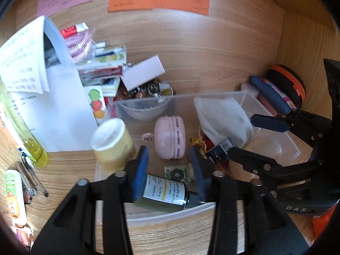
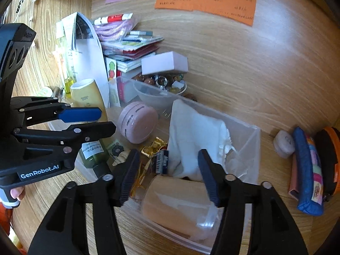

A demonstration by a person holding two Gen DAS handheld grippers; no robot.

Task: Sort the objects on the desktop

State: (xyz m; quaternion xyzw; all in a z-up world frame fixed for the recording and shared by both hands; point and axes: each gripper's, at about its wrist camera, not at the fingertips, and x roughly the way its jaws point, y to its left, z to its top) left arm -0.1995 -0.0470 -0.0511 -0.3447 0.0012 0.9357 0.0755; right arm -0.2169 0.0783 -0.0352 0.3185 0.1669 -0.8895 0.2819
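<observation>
A clear plastic bin (image 1: 148, 218) (image 2: 252, 140) sits on the wooden desk. Inside lie a green pump bottle (image 1: 163, 193) (image 2: 93, 153), a pink round case (image 1: 170, 137) (image 2: 138, 123), a white cloth (image 1: 223, 119) (image 2: 195, 131) and a clear peach-toned jar (image 2: 178, 208) on its side. My left gripper (image 1: 169, 174) (image 2: 104, 120) is open over the bin's front left, the green bottle lying just under and between its pads. My right gripper (image 2: 169, 176) (image 1: 241, 135) is open, its fingers straddling the peach jar and the cloth's edge without pressing on them.
A yellow tube with a white cap (image 1: 112, 142) leans at the bin's left. Behind are papers (image 1: 59, 97), stacked booklets, a white box (image 1: 144, 72) and a bowl of marbles (image 2: 167, 82). Pencil pouches (image 2: 308, 170) lie right, pens (image 1: 31, 176) left. Coloured notes hang on the back wall.
</observation>
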